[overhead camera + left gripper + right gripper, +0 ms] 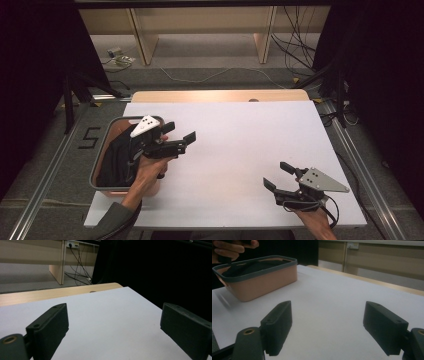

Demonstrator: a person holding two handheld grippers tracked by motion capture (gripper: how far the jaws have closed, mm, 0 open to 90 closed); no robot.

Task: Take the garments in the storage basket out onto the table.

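My left gripper [181, 131] is held above the table beside a pink bin [100, 175] with a grey rim, its jaws pointing right and open with nothing between them. In the left gripper view the gripper [113, 327] looks across bare white board. Dark cloth [116, 155] lies inside the bin. Near the front right of the white board [240, 150] my right gripper [278, 176] stands open and empty, pointing left. In the right gripper view the gripper [327, 327] faces the bin [262, 282], with dark cloth [249, 267] inside and a hand [232, 248] above its far end.
The board lies on a wooden table [220, 96]. Beyond it stand wooden furniture legs [142, 40] and loose cables [295, 45] on the floor. Metal rails [45, 175] run along both sides.
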